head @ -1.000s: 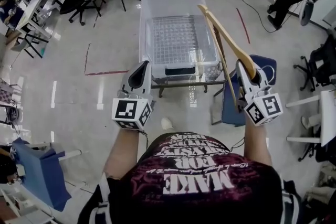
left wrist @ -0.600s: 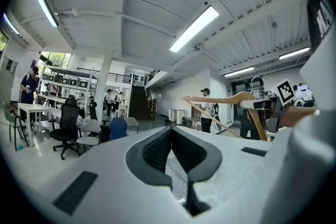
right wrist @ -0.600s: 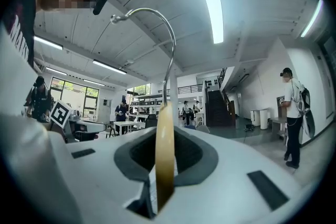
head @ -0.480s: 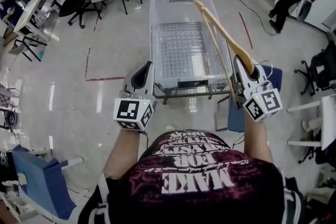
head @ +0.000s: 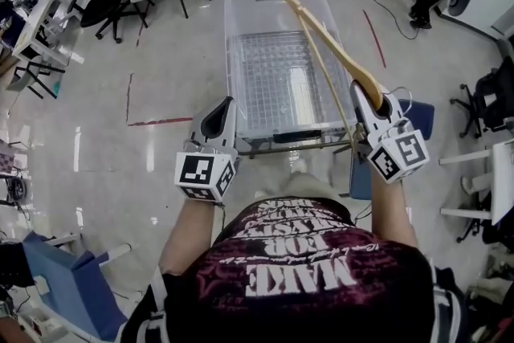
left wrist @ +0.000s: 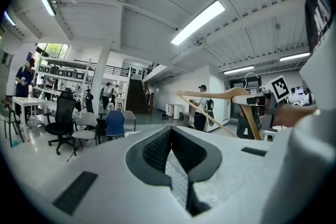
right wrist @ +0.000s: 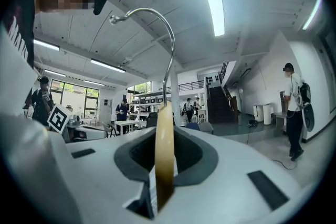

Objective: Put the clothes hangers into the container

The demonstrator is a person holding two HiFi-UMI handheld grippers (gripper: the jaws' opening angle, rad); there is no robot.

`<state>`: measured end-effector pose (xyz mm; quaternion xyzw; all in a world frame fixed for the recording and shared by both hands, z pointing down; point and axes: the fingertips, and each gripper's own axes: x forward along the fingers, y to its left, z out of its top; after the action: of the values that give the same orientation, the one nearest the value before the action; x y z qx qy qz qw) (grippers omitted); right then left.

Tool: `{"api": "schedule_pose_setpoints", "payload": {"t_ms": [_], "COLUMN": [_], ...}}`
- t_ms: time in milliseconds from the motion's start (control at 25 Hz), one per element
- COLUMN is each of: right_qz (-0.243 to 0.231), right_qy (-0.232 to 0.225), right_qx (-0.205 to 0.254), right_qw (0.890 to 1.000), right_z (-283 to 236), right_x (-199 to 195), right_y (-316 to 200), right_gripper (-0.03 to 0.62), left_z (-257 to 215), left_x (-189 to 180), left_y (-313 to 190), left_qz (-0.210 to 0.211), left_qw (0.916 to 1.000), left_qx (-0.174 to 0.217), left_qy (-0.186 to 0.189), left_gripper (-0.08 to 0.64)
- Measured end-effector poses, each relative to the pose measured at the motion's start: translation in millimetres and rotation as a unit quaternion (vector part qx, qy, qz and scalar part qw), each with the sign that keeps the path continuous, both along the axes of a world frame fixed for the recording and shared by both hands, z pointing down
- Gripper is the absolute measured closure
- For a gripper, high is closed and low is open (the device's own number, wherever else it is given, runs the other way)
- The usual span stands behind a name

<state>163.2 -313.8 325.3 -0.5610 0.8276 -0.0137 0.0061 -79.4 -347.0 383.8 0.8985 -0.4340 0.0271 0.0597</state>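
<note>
Overhanging clear container (head: pixel 235 52): wooden hanger (head: pixel 329 42) clamped in right tool (head: pixel 363 95).

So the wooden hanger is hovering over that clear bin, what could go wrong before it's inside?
1. The right gripper pinches the wooden hanger by a thin edge only, with one long arm reaching far out over the container; it might swivel or slip between the fingers.
2. The hanger lies slantwise, its far tip close to the back rim. Lowered like that, it could catch on the rim instead of dropping in.
</note>
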Motion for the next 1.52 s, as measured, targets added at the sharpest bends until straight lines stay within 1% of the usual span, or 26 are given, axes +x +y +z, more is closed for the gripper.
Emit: {"api": "schedule_pose_setpoints", "payload": {"t_ms": [120, 280, 480, 600, 800, 960, 1080, 1160, 1320, 1520], "right_qz": [-0.008, -0.021, -0.051, -0.064, -0.075, -0.081, -0.087, -0.088, -0.089, -0.094], "right_qy": [-0.005, -0.02, -0.025, -0.032, -0.04, -0.038, -0.038, -0.047, -0.065, -0.065], "right_qx": [-0.004, -0.015, -0.028, -0.051, -0.092, -0.134, -0.18, -0.22, -0.298, -0.373], "right_qw": [1.0, 0.999, 0.998, 0.996, 0.992, 0.987, 0.979, 0.97, 0.948, 0.921], "right_z": [9.0, 24.1, 37.2, 54.9, 93.7, 138.1, 183.3, 217.1, 281.6, 349.6], "right_x": [10.6, 26.1, 22.8, 26.5, 36.2, 36.7, 29.8, 27.7, 24.7, 9.2], "right_y": [-20.3, -58.9, -108.7, -131.8, -172.3, -195.3, -213.5, -222.5, -228.8, -226.5], "right_gripper": [0.534, 0.534, 0.534, 0.534, 0.534, 0.534, 0.534, 0.534, 0.534, 0.534], "left_z": [6.2, 1.7, -4.5, 3.6, 18.3, 29.8, 36.9, 40.2, 48.0, 51.1], "left_x": [10.9, 21.4, 18.9, 27.5, 50.6, 53.8, 43.7, 36.8, 31.8, 20.3], "left_y": [-15.3, -44.4, -80.8, -98.0, -122.2, -130.6, -137.7, -142.2, -141.9, -139.9], "left_qz": [-0.006, -0.026, -0.046, -0.057, -0.057, -0.068, -0.082, -0.093, -0.104, -0.109], "left_qw": [1.0, 0.9996, 0.9988, 0.9983, 0.9981, 0.9972, 0.9959, 0.9947, 0.9929, 0.9916], "left_qx": [-0.004, 0.003, 0.011, -0.003, -0.015, -0.029, -0.036, -0.041, -0.054, -0.062], "left_qy": [-0.005, -0.012, -0.013, -0.011, -0.015, -0.014, -0.017, -0.018, -0.023, -0.031], "left_gripper": [0.554, 0.554, 0.554, 0.554, 0.554, 0.554, 0.554, 0.554, 0.554, 0.554]}}
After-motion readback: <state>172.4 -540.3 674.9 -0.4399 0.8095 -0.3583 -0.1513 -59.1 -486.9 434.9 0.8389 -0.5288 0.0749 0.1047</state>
